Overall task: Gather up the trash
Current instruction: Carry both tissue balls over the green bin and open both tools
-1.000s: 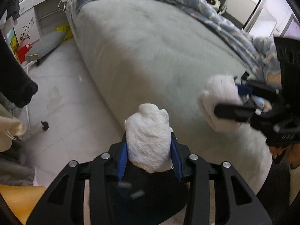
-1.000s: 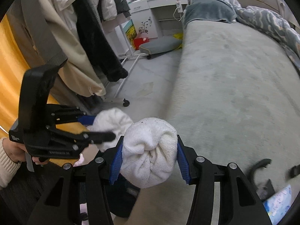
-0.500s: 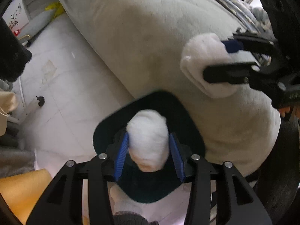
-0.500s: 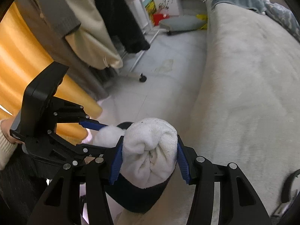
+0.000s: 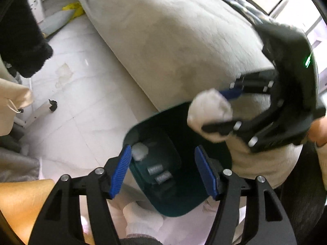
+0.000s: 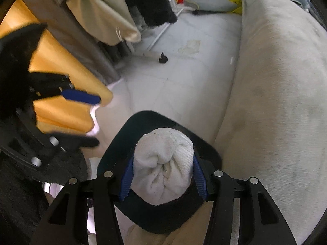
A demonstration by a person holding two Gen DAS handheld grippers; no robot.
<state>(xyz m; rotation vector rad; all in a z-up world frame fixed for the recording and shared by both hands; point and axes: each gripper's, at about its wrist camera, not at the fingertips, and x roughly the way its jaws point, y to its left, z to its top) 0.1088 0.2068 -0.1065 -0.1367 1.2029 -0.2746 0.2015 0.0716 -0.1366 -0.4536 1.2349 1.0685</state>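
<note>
Dark green bin [image 5: 184,194] sits on the floor beside a grey bed [image 5: 184,40]; its inside is dim, w/ 1 white wad [image 5: 139,153] and 2 blurry grey cylinders [image 5: 159,173]. Left gripper [image 5: 163,173] is spread wide, empty. Right gripper [image 6: 162,180] clamps a white cloth roll [image 6: 163,167] over the bin.

The left gripper [image 5: 163,171] is hanging wide open over a dark green bin [image 5: 184,196], nothing between its blue pads [image 5: 120,171]. A small white wad [image 5: 140,151] is lying inside the bin beside the left pad. Ahead and to the right, the right gripper [image 5: 216,110] is pinching a white cloth ball [image 5: 210,112] above the bin's far rim, against the grey bed [image 5: 173,40].
</note>
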